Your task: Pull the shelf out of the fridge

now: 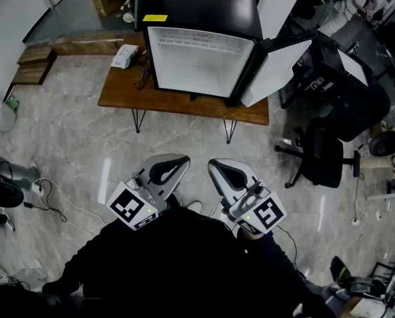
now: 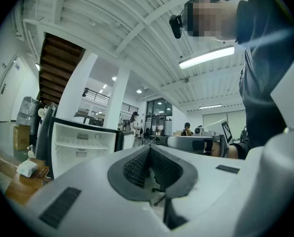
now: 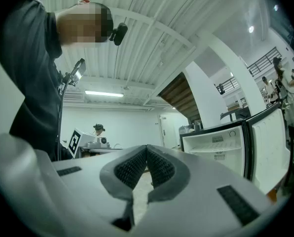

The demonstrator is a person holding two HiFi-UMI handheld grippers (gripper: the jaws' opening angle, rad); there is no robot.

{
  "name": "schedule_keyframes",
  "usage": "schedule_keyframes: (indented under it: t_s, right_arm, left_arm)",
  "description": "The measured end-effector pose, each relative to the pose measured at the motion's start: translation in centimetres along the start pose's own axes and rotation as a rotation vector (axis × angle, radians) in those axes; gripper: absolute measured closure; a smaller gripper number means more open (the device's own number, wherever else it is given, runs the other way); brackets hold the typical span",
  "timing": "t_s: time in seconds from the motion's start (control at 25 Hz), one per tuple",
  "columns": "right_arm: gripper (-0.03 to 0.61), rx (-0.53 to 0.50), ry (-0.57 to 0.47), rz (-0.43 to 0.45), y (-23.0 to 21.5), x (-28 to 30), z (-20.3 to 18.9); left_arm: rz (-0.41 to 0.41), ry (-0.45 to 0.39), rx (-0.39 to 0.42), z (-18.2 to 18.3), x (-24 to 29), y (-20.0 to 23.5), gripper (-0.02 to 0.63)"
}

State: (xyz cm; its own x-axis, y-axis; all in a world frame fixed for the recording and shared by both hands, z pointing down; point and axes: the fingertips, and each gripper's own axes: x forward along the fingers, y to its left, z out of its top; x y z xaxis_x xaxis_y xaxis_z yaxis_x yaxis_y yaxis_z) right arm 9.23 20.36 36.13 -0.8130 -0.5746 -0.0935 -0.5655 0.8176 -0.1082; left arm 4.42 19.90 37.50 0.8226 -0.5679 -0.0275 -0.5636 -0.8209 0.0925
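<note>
White wire shelf (image 1: pixel 196 45) high inside open black fridge (image 1: pixel 204 5); left gripper (image 1: pixel 183 160) and right gripper (image 1: pixel 213 165) clenched, empty

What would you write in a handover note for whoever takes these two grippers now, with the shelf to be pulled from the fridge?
Left gripper: shut, empty, held close to the body.
Right gripper: the same.
Fridge: on the wooden table across the floor, door open.
Shelf: in place inside, untouched.
Done: door is open.
Left: step up, open a gripper, grip the shelf's front edge, pull it out.
</note>
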Motion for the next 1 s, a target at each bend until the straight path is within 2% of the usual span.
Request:
schedule_keyframes:
  t_s: [0.36, 0.72, 1.0]
  right_arm:
    - [0.571, 0.009, -0.005, -0.024, -0.9, -0.8, -0.1]
    - [0.571, 0.009, -0.061, -0.043, -1.9, -1.1, 0.6]
    - [0.572, 0.003, -0.046, -0.023, -3.6, 1.4, 0.1]
  left_arm:
    - [-0.012, 0.005, 0.000, -0.2, 0.8, -0.4, 0.607]
    - [0.001, 0.009, -0.011, 0.0, 1.3, -0.1, 0.607]
    - [0.019, 0.024, -0.008, 0.2, 1.8, 3.0, 0.607]
